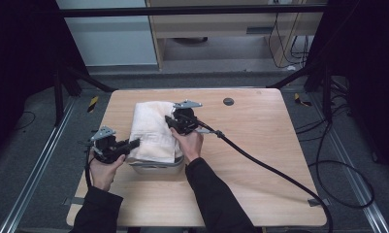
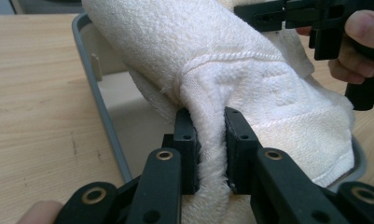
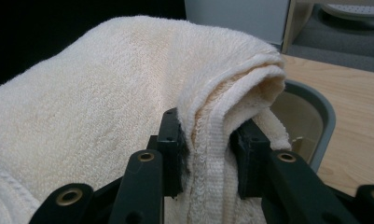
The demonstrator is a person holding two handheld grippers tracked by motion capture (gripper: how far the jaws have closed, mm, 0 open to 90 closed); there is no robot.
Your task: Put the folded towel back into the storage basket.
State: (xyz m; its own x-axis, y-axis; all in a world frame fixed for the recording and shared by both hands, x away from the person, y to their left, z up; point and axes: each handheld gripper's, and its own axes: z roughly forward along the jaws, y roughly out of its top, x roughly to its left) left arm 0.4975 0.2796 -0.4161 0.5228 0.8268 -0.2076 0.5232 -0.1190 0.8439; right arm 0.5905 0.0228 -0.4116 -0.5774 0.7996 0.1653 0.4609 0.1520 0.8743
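A: Looking down from the high view, what is going on with the towel [image 1: 153, 130]?

B: It is lying draped over a grey tray [image 1: 155, 168] near the front of the desk [image 1: 260, 145], with the left hand-held gripper [image 1: 134, 142] biting its near-left edge and the right hand-held gripper [image 1: 171, 121] biting its right edge. I am judging the towel as gripped on both sides but not yet settled inside the tray

A: And the left gripper view?

B: The jaws are pinching a fold of the towel [image 2: 250, 84], and the tray [image 2: 89, 74] is sitting open underneath, its floor partly showing

A: The right gripper view?

B: Those jaws are clamping a bunched hem of the towel [image 3: 105, 93], with the tray rim [image 3: 322, 112] curving just behind

A: Is anything getting in the way?

B: Only the thick cable [image 1: 279, 172] is trailing across the desk to the right, and a dark round disc [image 1: 228, 101] is sitting well apart near the far edge. I am guessing the towel's overhang past the rim is the part left to deal with
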